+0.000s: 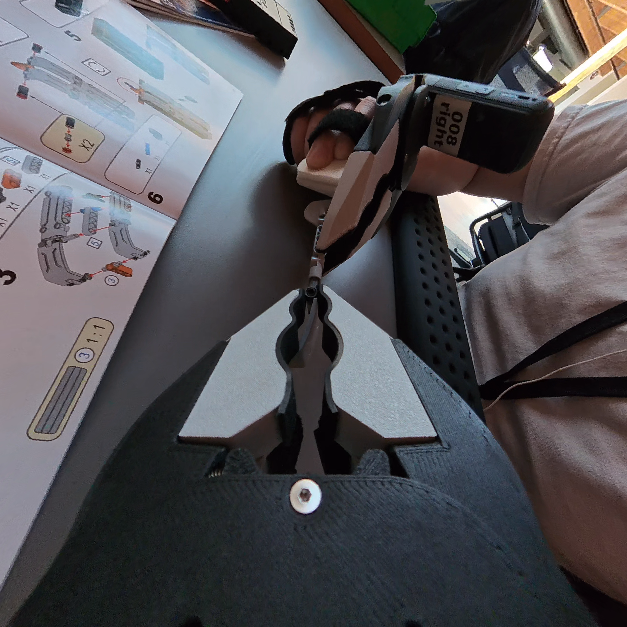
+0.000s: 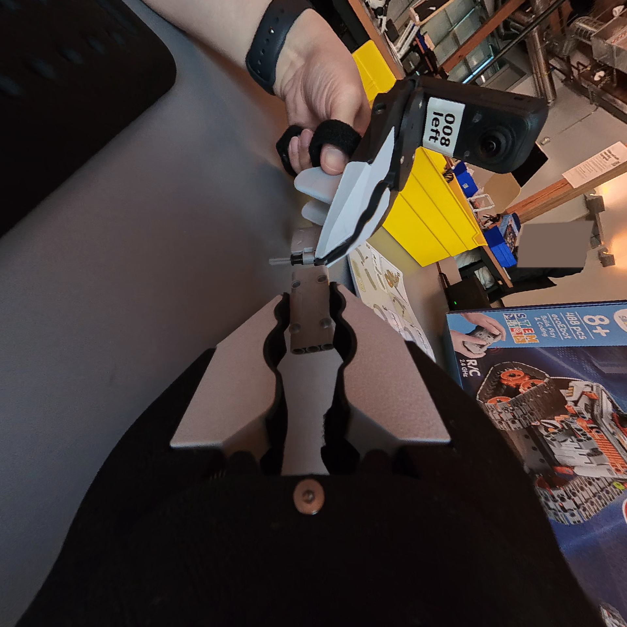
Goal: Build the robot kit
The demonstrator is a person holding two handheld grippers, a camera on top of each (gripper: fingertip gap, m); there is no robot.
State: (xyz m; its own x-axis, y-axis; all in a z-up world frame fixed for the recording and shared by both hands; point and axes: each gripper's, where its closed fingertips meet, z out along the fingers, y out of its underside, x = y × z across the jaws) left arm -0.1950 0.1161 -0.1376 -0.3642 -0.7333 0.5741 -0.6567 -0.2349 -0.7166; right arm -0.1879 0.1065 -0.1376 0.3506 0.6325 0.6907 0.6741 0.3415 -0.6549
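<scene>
My left gripper (image 1: 310, 297) is shut on a small pin assembly (image 1: 312, 281) made of a black pin, a thin axle and a grey connector. It juts out past the fingertips. My right gripper (image 2: 308, 293) is shut on a flat grey panel (image 2: 310, 315) with round holes. In the right wrist view the left gripper (image 2: 319, 260) holds the pin assembly (image 2: 295, 259) sideways, just above the panel's far end. In the left wrist view the right gripper (image 1: 322, 261) comes down from above, with the panel edge-on (image 1: 317, 237) close to the pin. Both are held above the grey table (image 1: 237, 220).
An open instruction booklet (image 1: 84, 169) lies on the table at left and also shows in the right wrist view (image 2: 383, 291). A toy set box (image 2: 543, 407) stands at right. Yellow bins (image 2: 424, 210) stand behind. A black perforated part (image 1: 431, 305) and the person's torso (image 1: 543, 305) are near. My left and right fingertips are right by each other.
</scene>
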